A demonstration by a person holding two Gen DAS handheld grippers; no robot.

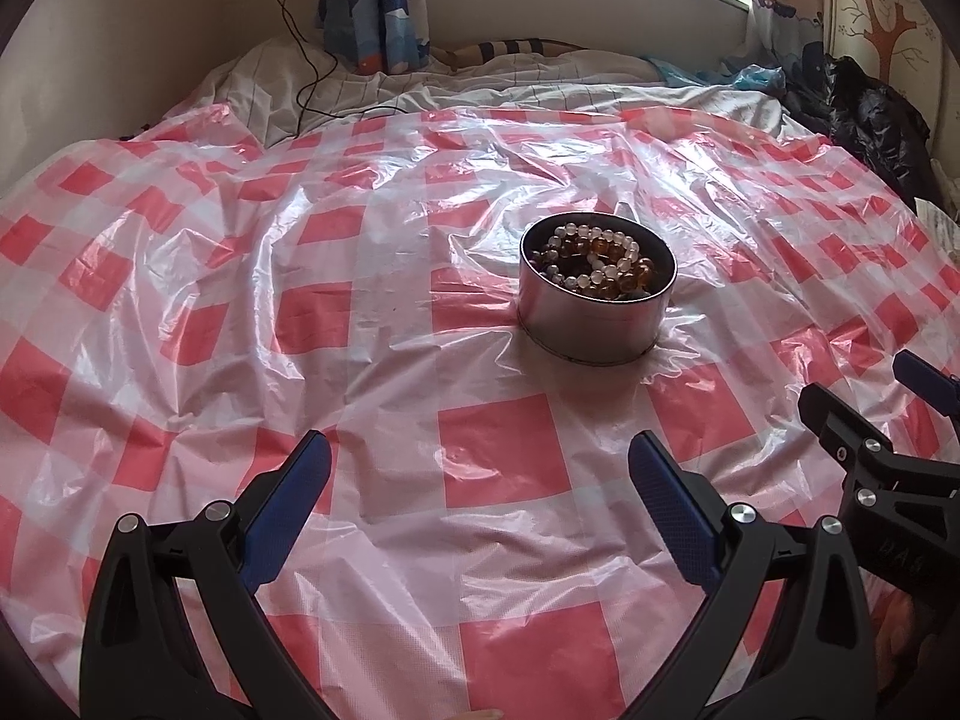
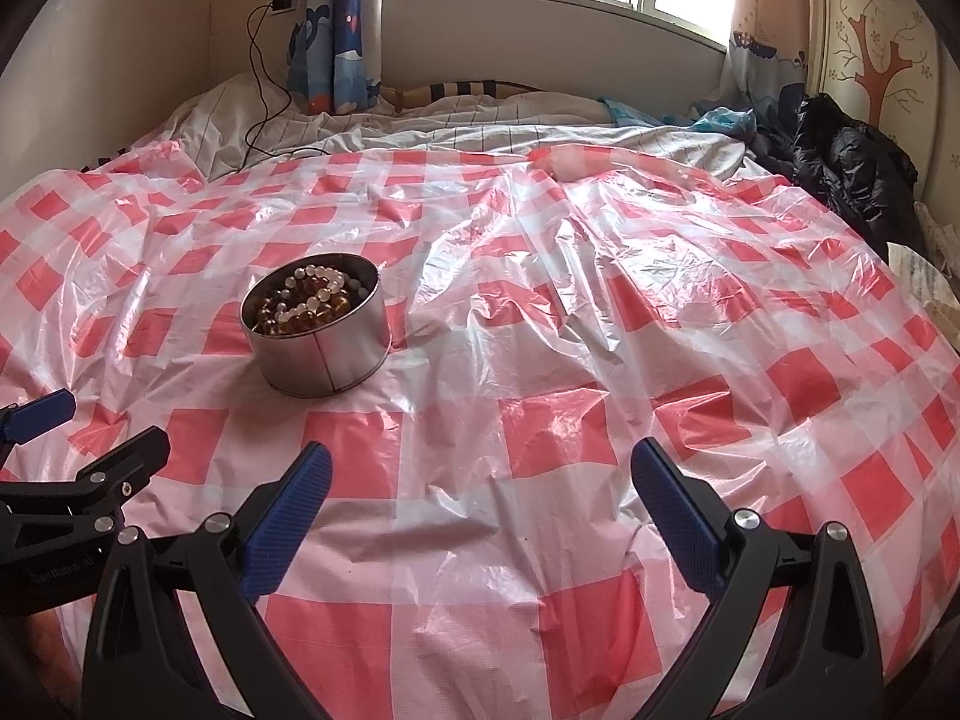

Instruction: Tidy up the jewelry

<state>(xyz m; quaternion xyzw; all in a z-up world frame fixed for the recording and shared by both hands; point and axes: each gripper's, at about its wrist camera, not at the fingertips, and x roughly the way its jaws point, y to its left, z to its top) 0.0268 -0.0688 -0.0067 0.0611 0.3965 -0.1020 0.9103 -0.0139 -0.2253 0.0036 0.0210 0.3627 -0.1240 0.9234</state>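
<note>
A round metal tin stands on the red-and-white checked plastic sheet; it holds several bead bracelets, white and amber. The tin also shows in the right wrist view, left of centre, with the bracelets inside. My left gripper is open and empty, hovering over the sheet short of the tin. My right gripper is open and empty, to the right of the tin. Each gripper shows at the edge of the other's view: the right one, the left one.
The sheet covers a bed with striped bedding at the far end. A black charger cable trails from the wall. A black jacket lies at the right edge. Curtains and a window are behind.
</note>
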